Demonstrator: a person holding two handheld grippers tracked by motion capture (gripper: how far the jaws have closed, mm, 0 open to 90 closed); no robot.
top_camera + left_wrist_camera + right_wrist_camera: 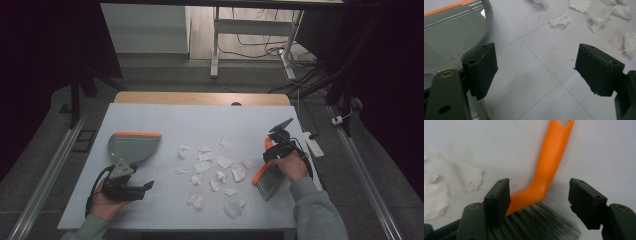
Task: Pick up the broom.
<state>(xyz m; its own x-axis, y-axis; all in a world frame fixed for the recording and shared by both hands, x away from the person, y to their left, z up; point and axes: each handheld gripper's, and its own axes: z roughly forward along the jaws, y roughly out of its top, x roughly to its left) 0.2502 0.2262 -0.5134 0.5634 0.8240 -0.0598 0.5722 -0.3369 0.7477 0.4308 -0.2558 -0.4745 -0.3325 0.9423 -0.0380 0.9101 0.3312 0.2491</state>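
A grey dustpan (pixel 132 147) with an orange lip lies on the left of the white table (pixel 175 117); in the left gripper view the dustpan (pixel 451 32) sits beside the left jaw. My left gripper (pixel 145 187) (pixel 536 60) rests just below the pan, open, with bare table between its jaws. A brush (pixel 267 180) with an orange handle (pixel 549 160) and grey bristles (pixel 534 222) lies at the right. My right gripper (pixel 272 152) (pixel 539 183) hovers over it, open, with the handle's bend between the jaws near the left one. Several crumpled white paper scraps (pixel 210 170) (pixel 596 12) (pixel 469 177) lie mid-table.
The table's wooden far edge (pixel 200 97) is at the back. A white power strip (pixel 314 144) lies on the floor off the right edge. Desk legs (pixel 216 45) and cables stand beyond. The scraps spread between pan and brush.
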